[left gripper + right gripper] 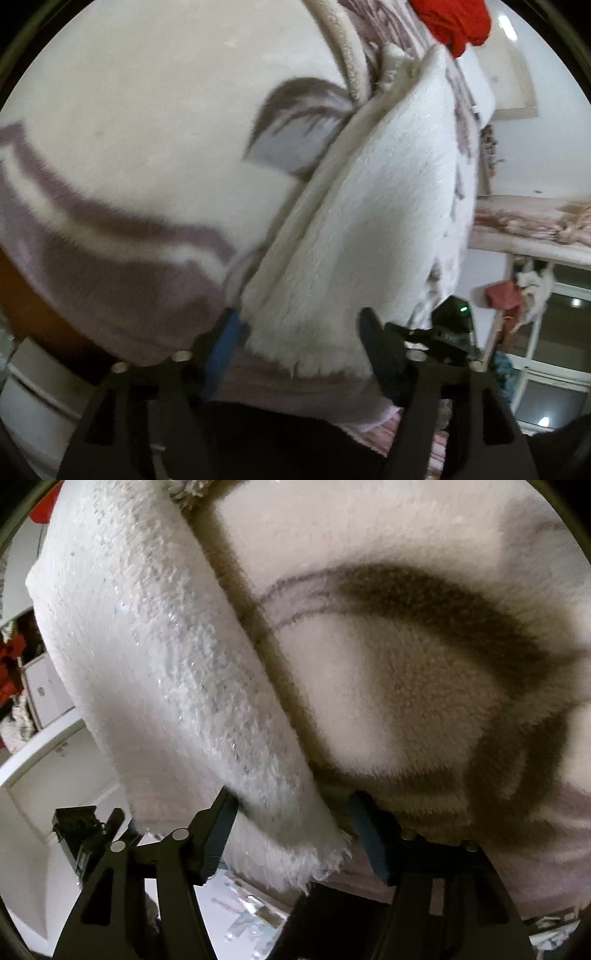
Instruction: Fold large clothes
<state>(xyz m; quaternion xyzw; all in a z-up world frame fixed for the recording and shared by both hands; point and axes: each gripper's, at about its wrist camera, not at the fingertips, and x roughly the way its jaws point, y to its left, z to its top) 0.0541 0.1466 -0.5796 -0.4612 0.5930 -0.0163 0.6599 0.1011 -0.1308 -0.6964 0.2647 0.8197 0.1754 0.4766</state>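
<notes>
A thick white fleece garment (369,206) lies folded on a cream blanket with mauve and grey patterns (140,122). My left gripper (299,343) has its jaws wide apart on either side of the garment's near edge, which sits between the blue pads (225,347). In the right wrist view the same white fleece (166,657) runs diagonally over the patterned blanket (424,672). My right gripper (291,823) also stands open, its jaws straddling the frayed near corner of the fleece. The other gripper's body (79,834) shows at the lower left.
A red cloth (454,18) lies at the top beyond the garment. A window frame (546,369) and hanging clothes (509,295) are at the right. White cupboards (48,738) and a red item (11,664) stand at the left.
</notes>
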